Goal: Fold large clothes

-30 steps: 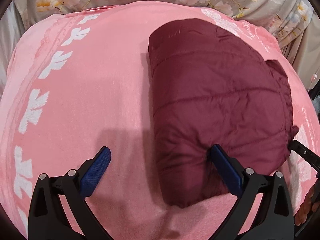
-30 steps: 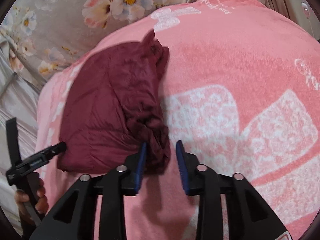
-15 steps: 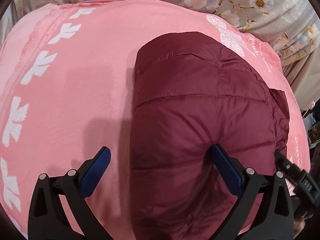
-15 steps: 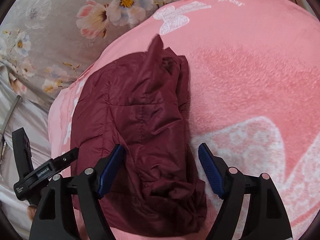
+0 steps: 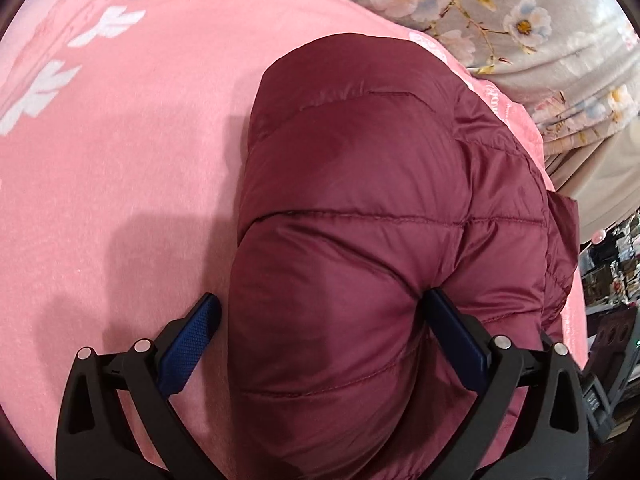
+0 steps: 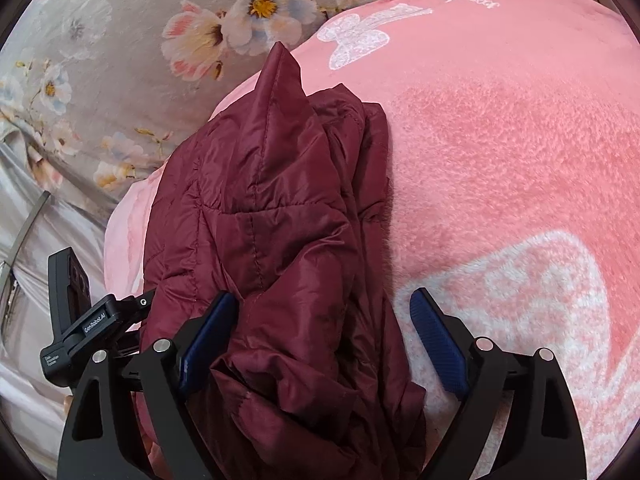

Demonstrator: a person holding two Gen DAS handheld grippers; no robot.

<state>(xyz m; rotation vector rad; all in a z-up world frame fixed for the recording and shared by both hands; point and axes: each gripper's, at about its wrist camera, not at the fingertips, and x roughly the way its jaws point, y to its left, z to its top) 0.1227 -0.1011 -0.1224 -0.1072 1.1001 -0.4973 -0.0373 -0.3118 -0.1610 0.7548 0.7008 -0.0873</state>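
Observation:
A maroon quilted puffer jacket (image 5: 380, 208) lies folded into a thick bundle on a pink fleece blanket (image 5: 120, 152). My left gripper (image 5: 320, 344) is open, its blue-padded fingers (image 5: 188, 344) astride the jacket's near puffy end. In the right wrist view the same jacket (image 6: 272, 216) shows its crumpled side with a pointed corner sticking up. My right gripper (image 6: 324, 344) is open, its fingers astride the jacket's rumpled near edge. The left gripper's body (image 6: 92, 320) shows at the left of that view.
The pink blanket (image 6: 500, 140) carries white butterfly and leaf patterns. A grey floral bedsheet (image 6: 120, 60) lies beyond it, also in the left wrist view (image 5: 520, 20). Clutter of room furniture (image 5: 612, 280) sits at the far right edge.
Both grippers have moved in over the jacket. The right gripper has opened from nearly shut to wide, and the jacket now fills the space between both pairs of fingers.

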